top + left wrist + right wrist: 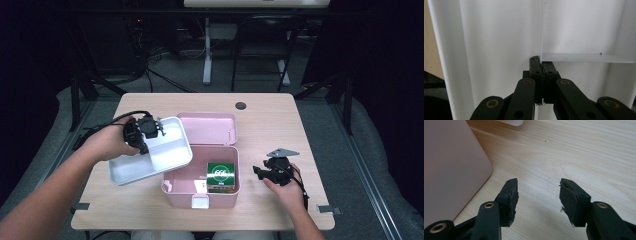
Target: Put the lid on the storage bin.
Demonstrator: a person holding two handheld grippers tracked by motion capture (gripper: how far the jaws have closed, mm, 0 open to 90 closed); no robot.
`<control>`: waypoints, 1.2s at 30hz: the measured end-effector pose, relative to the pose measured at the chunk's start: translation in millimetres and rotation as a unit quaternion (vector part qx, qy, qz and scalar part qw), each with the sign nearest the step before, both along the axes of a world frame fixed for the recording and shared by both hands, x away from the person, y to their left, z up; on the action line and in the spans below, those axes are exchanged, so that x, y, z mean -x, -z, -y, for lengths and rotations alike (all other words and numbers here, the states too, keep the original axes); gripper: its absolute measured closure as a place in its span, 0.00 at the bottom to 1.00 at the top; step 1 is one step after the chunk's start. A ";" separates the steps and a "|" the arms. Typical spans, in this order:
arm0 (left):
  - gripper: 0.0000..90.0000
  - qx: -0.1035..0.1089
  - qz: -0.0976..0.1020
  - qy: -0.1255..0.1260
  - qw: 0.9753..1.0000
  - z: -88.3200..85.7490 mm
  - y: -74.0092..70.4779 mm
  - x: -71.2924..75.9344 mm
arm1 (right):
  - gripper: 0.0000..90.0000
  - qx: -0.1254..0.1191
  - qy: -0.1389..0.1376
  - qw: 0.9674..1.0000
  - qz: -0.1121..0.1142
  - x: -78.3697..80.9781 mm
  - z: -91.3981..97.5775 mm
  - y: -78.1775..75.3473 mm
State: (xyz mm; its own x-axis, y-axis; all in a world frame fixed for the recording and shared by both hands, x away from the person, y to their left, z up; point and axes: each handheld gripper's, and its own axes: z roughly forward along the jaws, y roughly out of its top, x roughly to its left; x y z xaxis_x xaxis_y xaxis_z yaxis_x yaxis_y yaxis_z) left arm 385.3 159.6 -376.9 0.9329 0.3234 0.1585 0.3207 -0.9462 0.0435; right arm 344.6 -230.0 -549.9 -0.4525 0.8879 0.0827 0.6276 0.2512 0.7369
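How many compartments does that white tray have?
2 can be made out in the white tray: a long one along one side and a smaller one past the divider. The left gripper may hide more.

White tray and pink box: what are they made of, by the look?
White tray: likely moulded plastic, smooth and semi-matte; thin walls, a moulded divider and rounded corners. Pink box: probably plastic too, matte; rounded corners, a moulded front latch and a hinged lid.

A white tray [165,155], a pink box [180,192] holding a green packet [221,172], pale wood-grain table [265,125].
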 end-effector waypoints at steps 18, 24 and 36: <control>0.99 -0.004 -0.004 0.111 0.994 87.3 12.6 16.3 | 0.54 0.002 -0.004 1.000 -0.002 -0.3 -0.3 0.7; 0.99 -0.001 -0.005 0.136 0.991 104.7 17.9 21.6 | 0.54 0.000 -0.005 1.000 -0.002 -0.5 -0.5 1.1; 0.99 0.003 -0.003 0.161 0.987 122.3 26.1 25.3 | 0.54 0.001 -0.007 1.000 -0.006 -0.6 -0.9 1.7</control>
State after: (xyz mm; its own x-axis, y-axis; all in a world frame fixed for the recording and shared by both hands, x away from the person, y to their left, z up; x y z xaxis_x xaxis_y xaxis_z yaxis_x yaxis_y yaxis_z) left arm 359.9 37.3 -403.0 0.9884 0.0104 0.1518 0.0031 -0.9988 0.0487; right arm 345.2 -229.1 -551.6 -0.4640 0.8816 0.0866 0.6330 0.2616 0.7286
